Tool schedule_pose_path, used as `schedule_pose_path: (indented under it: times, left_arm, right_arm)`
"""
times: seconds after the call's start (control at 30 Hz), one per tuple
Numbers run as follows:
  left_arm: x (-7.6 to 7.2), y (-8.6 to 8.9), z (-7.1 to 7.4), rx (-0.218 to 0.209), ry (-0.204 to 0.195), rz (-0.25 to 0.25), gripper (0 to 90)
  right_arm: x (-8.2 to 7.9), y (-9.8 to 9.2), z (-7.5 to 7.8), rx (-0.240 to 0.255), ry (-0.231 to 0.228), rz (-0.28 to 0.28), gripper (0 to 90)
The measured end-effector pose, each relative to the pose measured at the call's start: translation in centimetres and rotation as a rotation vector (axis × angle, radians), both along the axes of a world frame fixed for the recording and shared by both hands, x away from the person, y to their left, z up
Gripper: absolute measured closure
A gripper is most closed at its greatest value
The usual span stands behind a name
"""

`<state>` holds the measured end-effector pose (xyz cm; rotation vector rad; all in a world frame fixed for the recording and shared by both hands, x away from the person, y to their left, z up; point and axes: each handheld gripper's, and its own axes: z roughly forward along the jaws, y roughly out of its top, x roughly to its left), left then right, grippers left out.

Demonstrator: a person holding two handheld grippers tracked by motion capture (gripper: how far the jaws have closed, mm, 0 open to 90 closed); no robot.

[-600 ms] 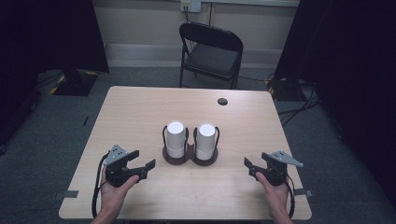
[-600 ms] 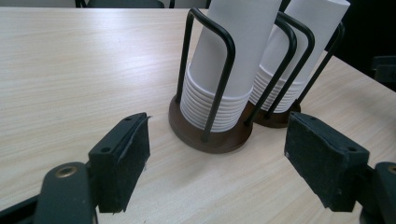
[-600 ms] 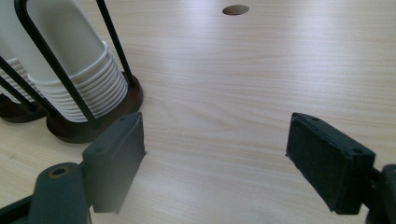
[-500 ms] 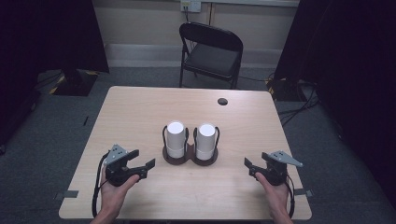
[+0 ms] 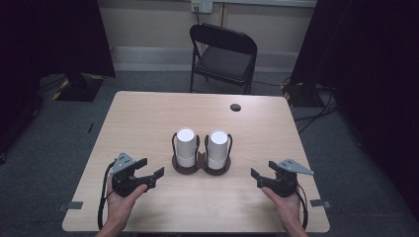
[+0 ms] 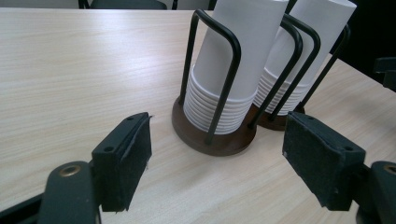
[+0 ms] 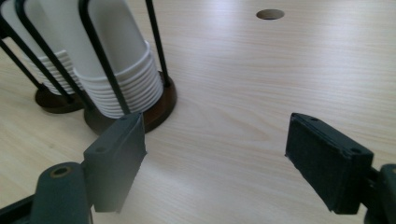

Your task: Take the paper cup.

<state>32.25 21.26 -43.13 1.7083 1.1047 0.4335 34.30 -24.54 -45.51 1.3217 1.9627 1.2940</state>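
Gaping wide, left claw (image 5: 150,169), right claw (image 5: 256,178), both apparently empty

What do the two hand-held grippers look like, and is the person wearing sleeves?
Both the left gripper and right gripper are black, each with a grey three-cornered plate on top and a trailing black cable. Their jaws carry flat rectangular black pads. No sleeves show; the forearms are bare.

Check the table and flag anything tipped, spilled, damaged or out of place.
Nothing stands out. The two stacks of white paper cups, left and right, stand upright in their wire holders side by side mid-table. The left gripper and right gripper are open, clear of the cups, holding nothing.
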Motion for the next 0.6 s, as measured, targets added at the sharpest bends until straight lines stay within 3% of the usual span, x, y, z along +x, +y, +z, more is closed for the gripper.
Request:
schedule_pose_path:
  times: [0.23,0.6]
  left_arm:
    - [-0.1,-0.1,0.1,0.005,-0.006,-0.009,23.7]
    - [-0.3,-0.7,0.1,0.022,-0.002,-0.047,22.4]
  right_arm:
    - [-0.7,0.5,0.8,0.045,-0.031,0.079,28.5]
    - [-0.6,1.0,2.0,0.045,-0.079,0.147,34.4]
